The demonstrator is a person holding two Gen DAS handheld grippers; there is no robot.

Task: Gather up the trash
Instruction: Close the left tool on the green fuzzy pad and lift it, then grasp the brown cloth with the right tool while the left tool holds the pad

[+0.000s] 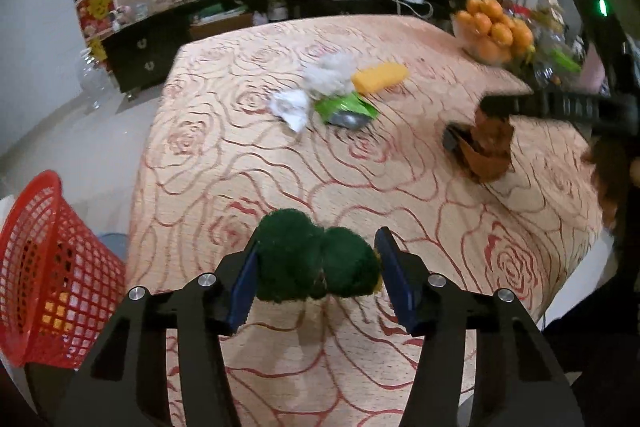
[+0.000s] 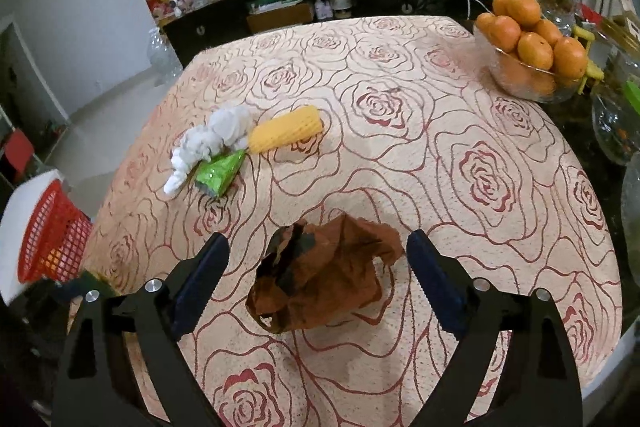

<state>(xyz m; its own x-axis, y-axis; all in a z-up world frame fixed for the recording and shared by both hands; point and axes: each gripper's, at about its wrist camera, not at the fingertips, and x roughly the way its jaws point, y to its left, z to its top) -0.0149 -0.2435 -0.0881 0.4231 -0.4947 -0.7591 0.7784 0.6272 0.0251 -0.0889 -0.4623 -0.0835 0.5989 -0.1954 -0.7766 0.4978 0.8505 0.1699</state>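
Observation:
My left gripper (image 1: 318,249) is shut on a dark green fuzzy lump (image 1: 312,267), with both blue pads pressed against its sides just above the rose-patterned tablecloth (image 1: 240,167). My right gripper (image 2: 318,241) stands open over a crumpled brown paper bag (image 2: 320,287), and there is a gap between the bag and each pad. In the left wrist view the right gripper (image 1: 480,125) straddles that brown bag (image 1: 490,151) at the right. More trash lies mid-table: a white tissue wad (image 2: 212,143), a green wrapper (image 2: 220,171) and a yellow corn cob (image 2: 288,133).
A red mesh basket (image 1: 44,267) stands on the floor off the table's left edge, also seen as the basket (image 2: 52,239) in the right wrist view. A glass bowl of oranges (image 2: 528,47) sits at the far right corner, with glassware beyond it. A dark sideboard lines the back wall.

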